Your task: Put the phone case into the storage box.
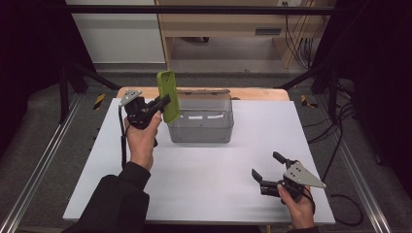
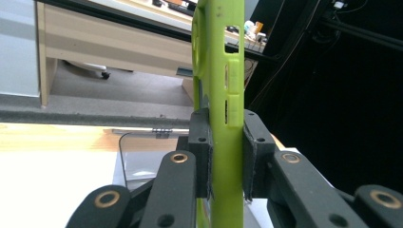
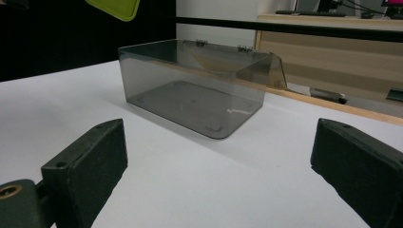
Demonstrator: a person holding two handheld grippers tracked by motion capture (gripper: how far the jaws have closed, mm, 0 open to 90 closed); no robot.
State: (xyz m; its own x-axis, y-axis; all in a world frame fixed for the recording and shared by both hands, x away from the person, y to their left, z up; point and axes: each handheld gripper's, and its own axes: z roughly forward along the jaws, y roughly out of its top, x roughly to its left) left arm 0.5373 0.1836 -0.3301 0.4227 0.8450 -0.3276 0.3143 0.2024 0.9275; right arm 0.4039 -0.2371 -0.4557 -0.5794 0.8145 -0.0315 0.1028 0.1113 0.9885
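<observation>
The likely slip is at the left: the green case (image 1: 168,95) stands upright in the air, pinched only near its lower part, so most of it rises free above the grip. Judging from this, a quick swing toward the box (image 1: 201,121) could let the soft case twist or slide between the pads, or its bottom edge could catch the box's near-left wall and tip it out onto the counter (image 1: 204,184). The box is light-looking and unheld, so a knock might also push it toward 12 o'clock, where its hinged lid hangs open behind it.

The left tongs (image 1: 163,103), at about 10 o'clock on the counter, are clenched on the case; in the left gripper view the pads (image 2: 200,152) press both faces of the case (image 2: 219,95), which sits just at the box's left edge, above it.

The right tongs (image 1: 266,167), at about 4 o'clock and well apart from the box, stand wide and released, grasping nothing; through them the box (image 3: 199,95) shows empty.
</observation>
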